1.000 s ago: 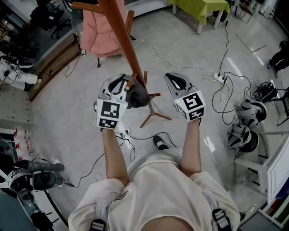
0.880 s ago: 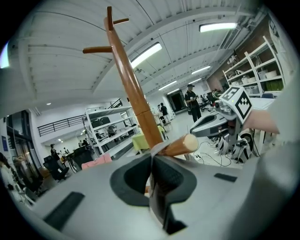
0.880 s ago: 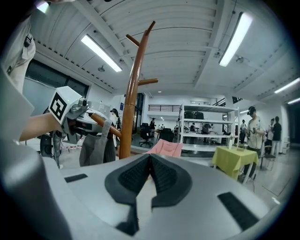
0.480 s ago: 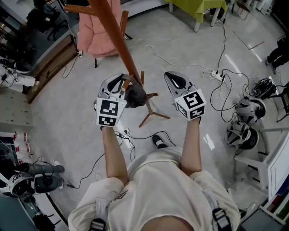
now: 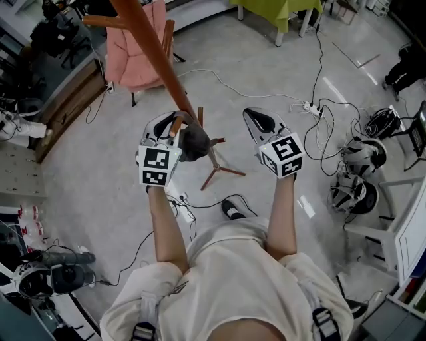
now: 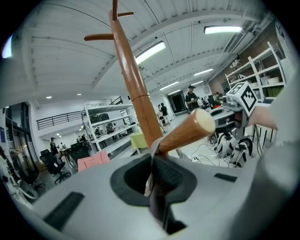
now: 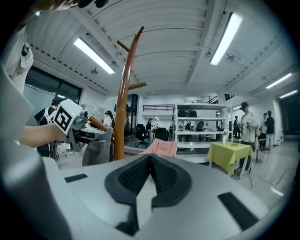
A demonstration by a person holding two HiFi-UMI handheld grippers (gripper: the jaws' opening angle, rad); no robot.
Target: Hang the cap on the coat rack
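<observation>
The brown wooden coat rack [image 5: 154, 50] slants down to its legs [image 5: 216, 166] on the floor. A dark grey cap [image 5: 194, 141] hangs beside the pole, under a short peg [image 5: 176, 124]. My left gripper [image 5: 172, 126] is at that peg, shut on a thin grey strip of the cap [image 6: 153, 157] that runs up to the base of the peg [image 6: 187, 131] against the pole [image 6: 133, 79]. My right gripper [image 5: 257, 117] is held to the right of the rack, shut with nothing in it [image 7: 151, 161]. From there the rack [image 7: 123, 93] and the hanging cap [image 7: 96, 151] show at the left.
A pink chair [image 5: 136, 53] stands behind the rack, and a green-covered table [image 5: 279, 10] is at the far end. Cables and a power strip [image 5: 311, 106] trail over the floor, with helmets [image 5: 353, 193] at the right. A wooden bench [image 5: 63, 110] lines the left.
The left gripper with the cap has edged closer to the pole, and the peg now sticks out further over it. The right gripper has hardly moved.
</observation>
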